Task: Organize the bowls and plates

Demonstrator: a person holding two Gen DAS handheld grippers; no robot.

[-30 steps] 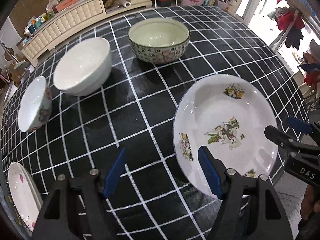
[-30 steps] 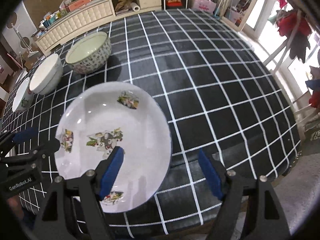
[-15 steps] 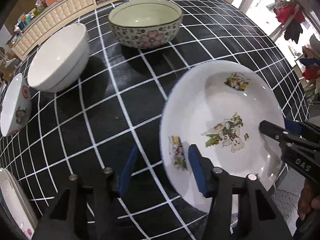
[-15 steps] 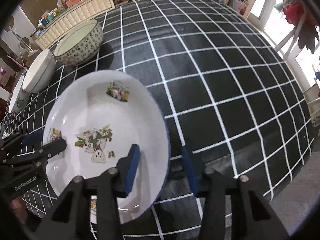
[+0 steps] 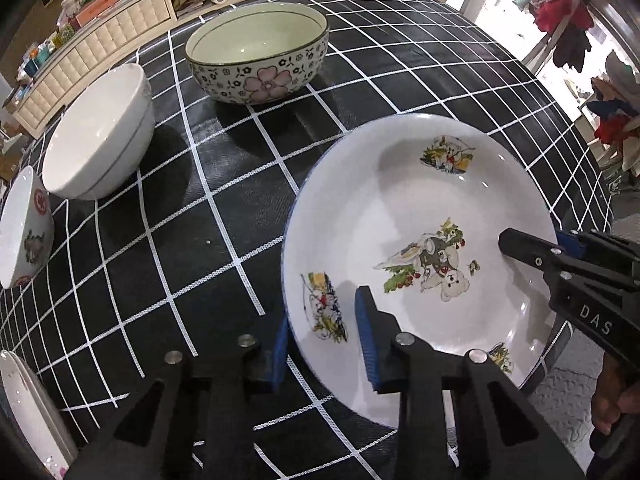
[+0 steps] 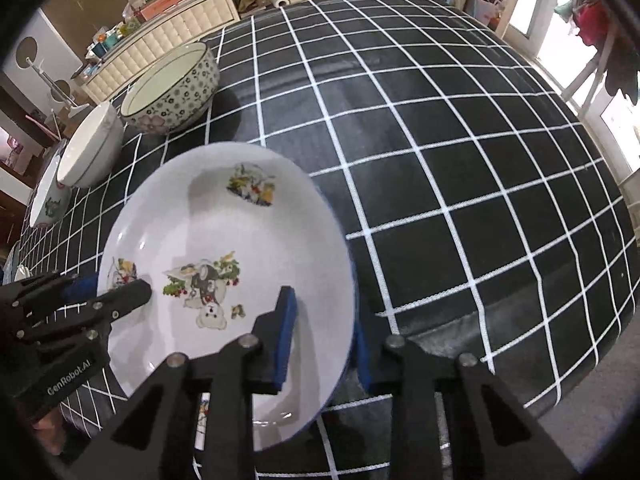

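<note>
The big picture plate (image 5: 400, 208) sits at the near edge of the table (image 6: 440, 140), partly over it. The left claw (image 5: 322, 344) and the right claw (image 6: 322, 340) each straddle its rim and are closing on it. I cannot tell if the pads touch yet. Beyond the plate stand a flower bowl (image 5: 256, 60) and white bowl (image 5: 100, 136). Another plate (image 5: 28, 412) is cut off. To the plate's right the table lies open.
</note>
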